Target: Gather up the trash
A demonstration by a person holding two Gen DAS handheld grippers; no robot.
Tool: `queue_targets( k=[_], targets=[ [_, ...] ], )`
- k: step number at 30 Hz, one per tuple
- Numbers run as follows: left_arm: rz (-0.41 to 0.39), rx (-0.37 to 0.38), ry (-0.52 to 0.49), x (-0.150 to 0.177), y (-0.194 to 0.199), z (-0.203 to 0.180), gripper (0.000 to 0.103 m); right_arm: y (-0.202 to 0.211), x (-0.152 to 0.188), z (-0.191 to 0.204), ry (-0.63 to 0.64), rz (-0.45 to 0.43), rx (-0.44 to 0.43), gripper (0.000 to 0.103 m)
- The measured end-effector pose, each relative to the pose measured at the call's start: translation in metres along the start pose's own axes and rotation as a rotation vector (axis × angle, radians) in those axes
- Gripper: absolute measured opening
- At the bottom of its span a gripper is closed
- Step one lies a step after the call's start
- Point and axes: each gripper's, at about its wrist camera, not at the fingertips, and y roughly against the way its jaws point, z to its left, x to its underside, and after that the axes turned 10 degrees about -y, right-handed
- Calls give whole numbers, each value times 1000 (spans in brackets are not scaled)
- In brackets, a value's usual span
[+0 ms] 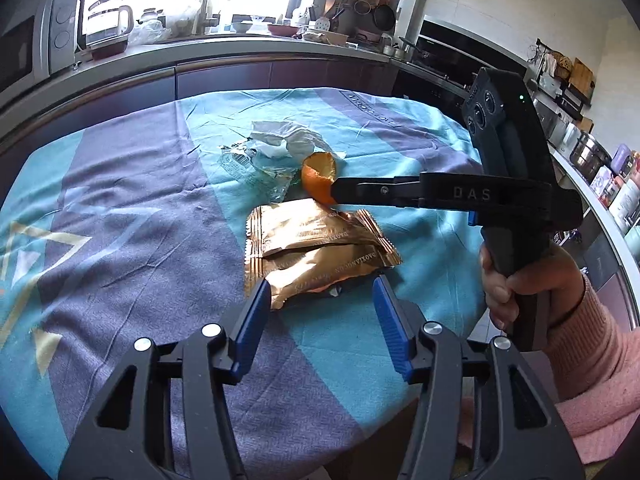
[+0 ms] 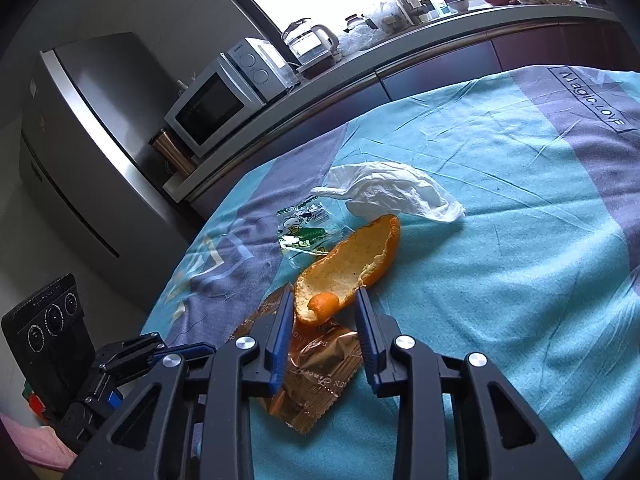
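I have the orange peel (image 2: 352, 268) between my right fingers (image 2: 324, 312), and to do this well I should take it by its thick near end, close gently so the curled rind does not crack, and lift straight up so it clears the gold wrapper (image 2: 316, 364) underneath. My right fingers stand a little apart, one on each side of the peel's near end; the right one seems to touch the rind, but I cannot tell that they truly pinch it. The rest of the peel reaches out past my fingertips toward the white tissue (image 2: 392, 192) and the clear printed wrapper (image 2: 304, 228). My left fingers (image 1: 320, 300) are apart and empty, with the gold wrapper's near edge lying on the surface between their tips.
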Motion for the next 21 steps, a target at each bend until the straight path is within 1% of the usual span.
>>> queue_targets(
  k=[4,6,9,10,12,13,15,16,17,21],
  targets=[
    [32,-45,-23,0,-9,0,49,0,-1,1,-2,-5,2,31],
    [52,-70,-42,-1,-14,-1,47,-1,-3,1,-8,-9,3,33],
    [63,-84,-51,-1,-17,1,46,-2,-5,-1,-19,-10,9,37],
    [63,-83,-46,-1,-17,3,43,-2,-5,-2,-25,-10,12,38],
    [64,-87,-39,-2,-17,6,36,-4,-7,-5,-47,-11,14,44],
    [65,-87,-34,-2,-18,8,29,-4,-8,-6,-55,-9,8,44],
    [64,-73,-20,-1,-17,11,21,-5,-9,-8,-65,-5,2,44],
    [65,-58,-14,-1,-16,12,12,-6,-10,-9,-73,-2,0,44],
    [69,-54,-11,-1,-17,11,5,-7,-11,-10,-82,1,-2,44],
    [65,-51,-5,0,-15,11,5,-8,-14,-9,-101,-5,-9,44]
  ],
)
